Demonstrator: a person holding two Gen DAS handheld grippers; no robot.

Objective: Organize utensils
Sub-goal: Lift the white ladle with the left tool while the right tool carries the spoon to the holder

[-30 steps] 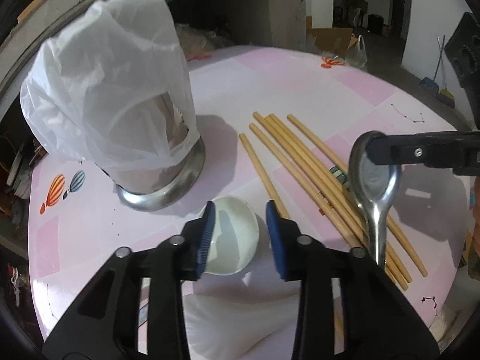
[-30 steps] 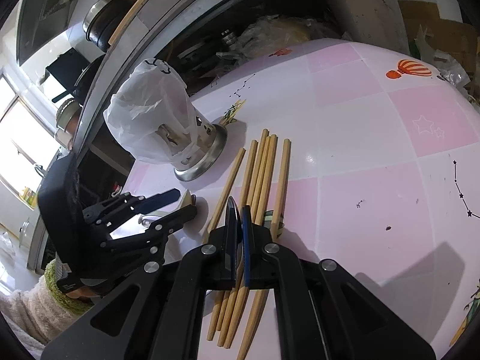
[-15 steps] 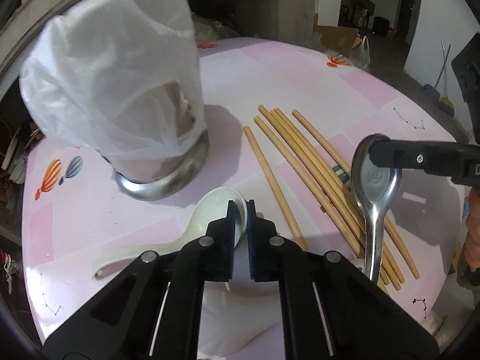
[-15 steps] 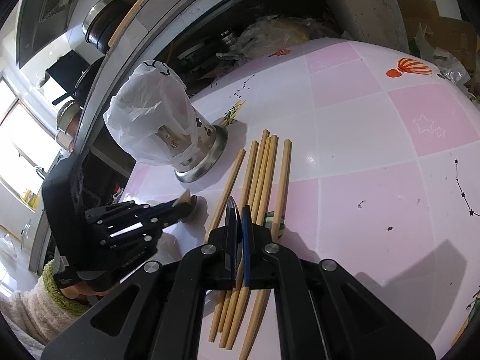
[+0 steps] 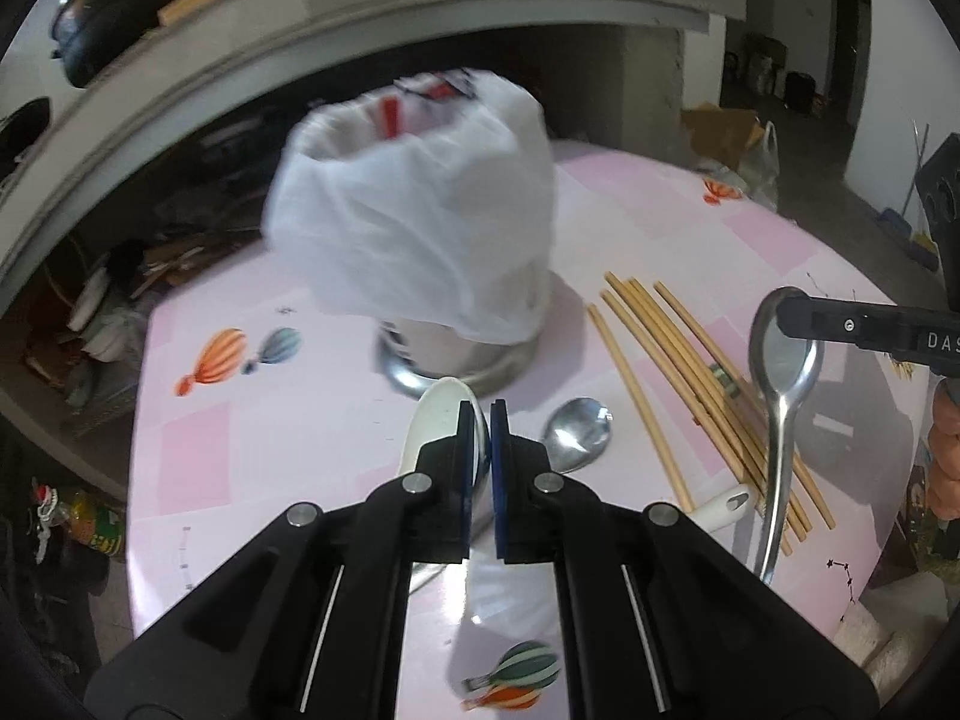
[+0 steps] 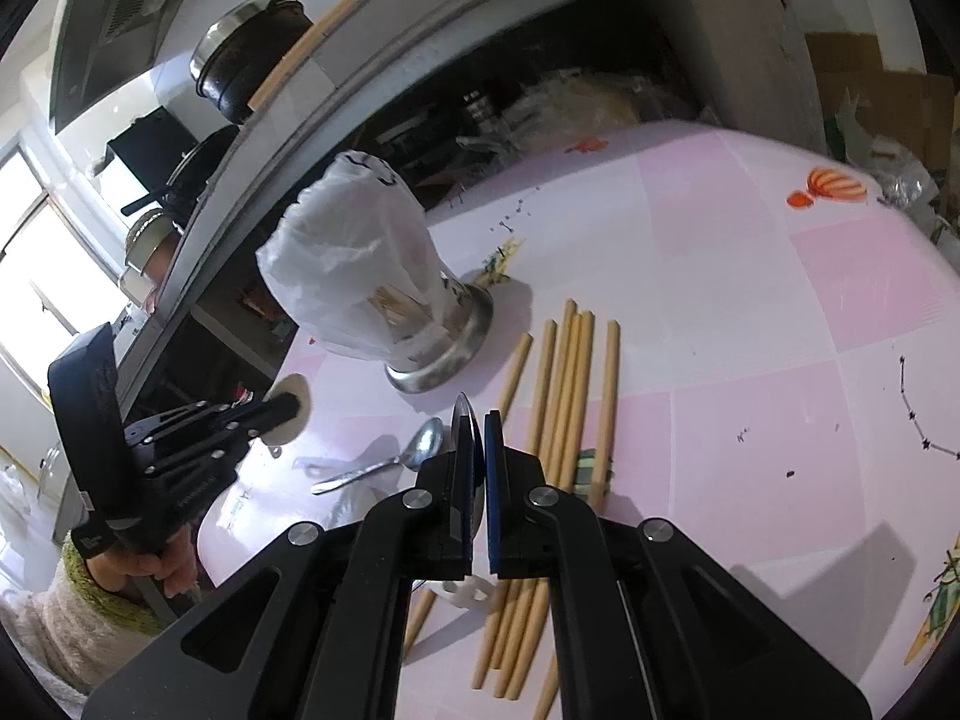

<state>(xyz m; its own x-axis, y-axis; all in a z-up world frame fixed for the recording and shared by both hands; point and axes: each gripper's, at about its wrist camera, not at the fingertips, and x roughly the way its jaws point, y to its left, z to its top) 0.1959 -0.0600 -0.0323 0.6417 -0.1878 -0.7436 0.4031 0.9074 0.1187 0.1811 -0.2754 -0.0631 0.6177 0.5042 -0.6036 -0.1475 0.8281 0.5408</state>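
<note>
My left gripper [image 5: 481, 414] is shut on the bowl of a white ceramic spoon [image 5: 432, 420] and holds it above the pink table, just in front of the metal utensil holder [image 5: 456, 354] wrapped in a white plastic bag [image 5: 420, 228]. My right gripper [image 6: 477, 426] is shut on a metal spoon [image 5: 780, 372], held edge-on by its bowl above the chopsticks. Several wooden chopsticks [image 6: 564, 420] lie on the table right of the holder. A second metal spoon [image 6: 390, 462] lies on the table between the grippers. The holder also shows in the right wrist view [image 6: 438, 360].
Another white spoon handle [image 5: 720, 504] lies near the chopsticks' near ends. The round pink table [image 6: 780, 330] drops off on the left and near side. A counter with pots [image 6: 252, 66] rises behind the holder.
My left gripper closed on the white spoon and lifted it off the table toward the holder. A metal spoon that lay under it is now uncovered. The right gripper stayed put with its spoon.
</note>
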